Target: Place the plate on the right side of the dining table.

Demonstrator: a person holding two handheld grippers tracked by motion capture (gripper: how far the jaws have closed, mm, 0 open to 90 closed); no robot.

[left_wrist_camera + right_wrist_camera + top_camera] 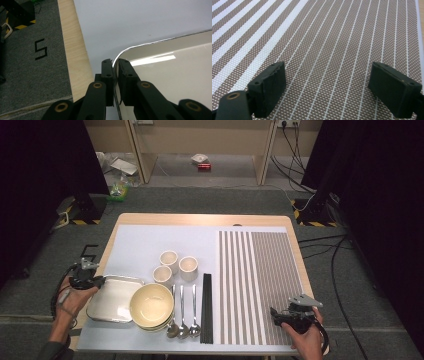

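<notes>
Tray (pixel 112 299) sits at 8 o'clock on the counter (pixel 150 220), just beside the stacked bowls (pixel 151 306). Left claw (pixel 114 66) is clenched on the tray's rim at its near-left corner, one jaw outside, one inside. Right claw (pixel 327 82) hangs released over the striped mat (pixel 324 37) at 4 o'clock, jaws wide apart, gripping nothing.

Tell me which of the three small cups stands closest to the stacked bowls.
The front-left cup: it stands just behind the stacked bowls, nearest the tray, while the other two cups stand farther back and right.
</notes>
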